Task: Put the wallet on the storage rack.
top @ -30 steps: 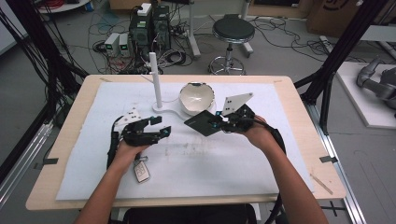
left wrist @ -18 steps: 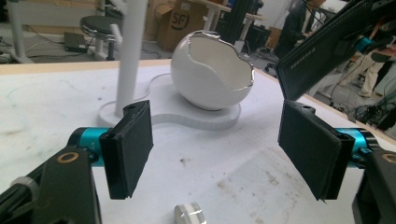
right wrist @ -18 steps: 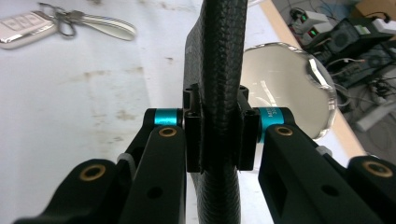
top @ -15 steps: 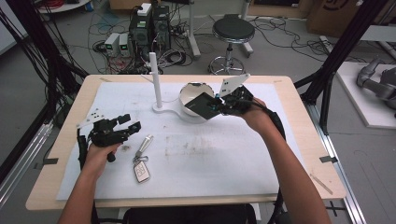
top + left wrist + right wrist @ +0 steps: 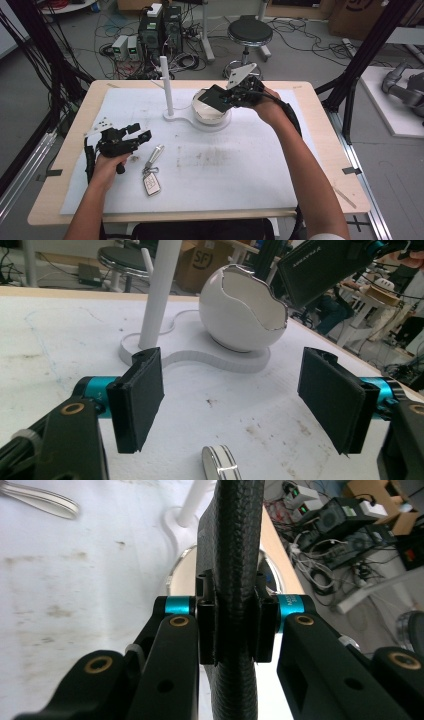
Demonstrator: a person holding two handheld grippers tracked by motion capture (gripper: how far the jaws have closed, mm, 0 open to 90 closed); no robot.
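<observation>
Your right tongs (image 5: 231, 98) clamped wallet (image 5: 215, 98) over bowl (image 5: 201, 112); left tongs (image 5: 141, 135) gaped empty at 9 o'clock. Lower wallet centred, release gently.

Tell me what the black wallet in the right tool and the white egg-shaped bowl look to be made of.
Black wallet: likely leather or imitation, matte, with a pebbled grain.
White egg-shaped bowl: probably glazed ceramic or glossy plastic, smooth and shiny, with a jagged silver-edged rim.

Right gripper (image 5: 226, 98): carried flat black textured wallet (image 5: 215, 98) from mid-table to above white egg-shaped bowl (image 5: 209, 113).
Left gripper (image 5: 137, 138): drew left, jaws opened.
</observation>
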